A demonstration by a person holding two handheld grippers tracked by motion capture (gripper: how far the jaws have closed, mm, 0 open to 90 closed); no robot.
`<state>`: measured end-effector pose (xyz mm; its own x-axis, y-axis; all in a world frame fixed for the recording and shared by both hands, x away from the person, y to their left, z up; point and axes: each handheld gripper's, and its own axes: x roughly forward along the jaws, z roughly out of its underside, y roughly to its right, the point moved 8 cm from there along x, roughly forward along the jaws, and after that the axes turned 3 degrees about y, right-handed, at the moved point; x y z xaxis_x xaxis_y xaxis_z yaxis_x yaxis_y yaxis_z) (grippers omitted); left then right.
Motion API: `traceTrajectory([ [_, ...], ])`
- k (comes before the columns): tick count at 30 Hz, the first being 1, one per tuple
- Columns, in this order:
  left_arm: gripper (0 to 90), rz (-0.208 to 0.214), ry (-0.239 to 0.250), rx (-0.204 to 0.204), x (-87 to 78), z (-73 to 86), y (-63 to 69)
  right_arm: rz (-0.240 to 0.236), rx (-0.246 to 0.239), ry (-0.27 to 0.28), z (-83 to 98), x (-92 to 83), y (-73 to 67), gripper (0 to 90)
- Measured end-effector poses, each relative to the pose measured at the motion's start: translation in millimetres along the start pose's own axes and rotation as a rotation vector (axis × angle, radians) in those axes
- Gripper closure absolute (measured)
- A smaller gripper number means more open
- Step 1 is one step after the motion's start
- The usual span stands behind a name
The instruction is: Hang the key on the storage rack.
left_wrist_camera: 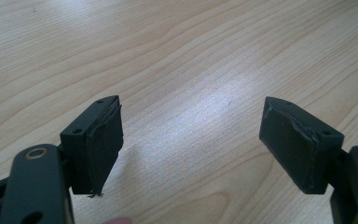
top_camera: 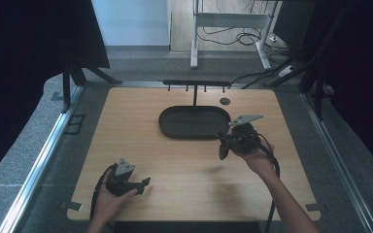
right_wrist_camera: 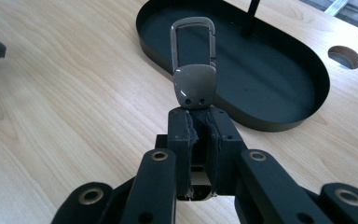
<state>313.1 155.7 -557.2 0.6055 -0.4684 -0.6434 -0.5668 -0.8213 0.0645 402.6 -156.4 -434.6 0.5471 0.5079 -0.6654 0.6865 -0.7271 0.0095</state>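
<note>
Right tongs point(right_wrist_camera: 200, 123) clamping carabiner clip point(right_wrist_camera: 194, 65), left tongs point(left_wrist_camera: 191, 140) agape

High view overhead, facing forward; gripper views close, low; tray point(top_camera: 194, 122) point(right_wrist_camera: 279, 70) shared.

One oval black tray point(top_camera: 175, 128) at twelve o'clock, one metal keychain clip point(right_wrist_camera: 194, 70), two grippers, one wooden table point(top_camera: 184, 184).

We see the clip's point(right_wrist_camera: 195, 70) lower end hidden between the right gripper's point(right_wrist_camera: 200, 122) closed pads. The stand's post point(right_wrist_camera: 251, 16) is cut off by the top edge. In the high view, the clip is too small to tell.
</note>
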Motion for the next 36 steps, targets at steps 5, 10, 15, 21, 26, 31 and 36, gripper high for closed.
traceTrajectory([
  [5, 21.9, 0.0, -0.001, 0.0, -0.2, 0.1, -0.2, 0.013, 0.017, 0.009, -5.9, 2.4, 6.0, 81.1],
  [10, 21.9, 0.0, -0.002, 0.002, -0.6, 0.2, -0.8, 0.035, 0.028, 0.026, -13.9, 4.4, 12.3, 81.0],
  [15, 21.9, 0.002, -0.005, 0.004, 0.1, 0.5, -0.3, 0.062, 0.04, 0.031, -21.6, 7.2, 19.3, 81.0],
  [21, 21.9, 0.002, -0.005, 0.003, 0.0, 0.6, -0.7, 0.082, 0.062, 0.05, -29.9, 9.0, 29.9, 81.0],
  [26, 21.9, 0.006, -0.009, 0.004, 0.3, 1.0, 0.0, 0.101, 0.069, 0.053, -34.0, 10.9, 34.7, 81.0],
  [31, 21.8, 0.009, -0.01, 0.001, 0.5, 1.3, 0.1, 0.117, 0.088, 0.061, -37.7, 13.6, 41.4, 81.0],
  [36, 21.8, 0.008, -0.009, -0.002, 0.5, 1.7, -1.1, 0.135, 0.093, 0.054, -39.0, 18.0, 47.6, 81.0],
])
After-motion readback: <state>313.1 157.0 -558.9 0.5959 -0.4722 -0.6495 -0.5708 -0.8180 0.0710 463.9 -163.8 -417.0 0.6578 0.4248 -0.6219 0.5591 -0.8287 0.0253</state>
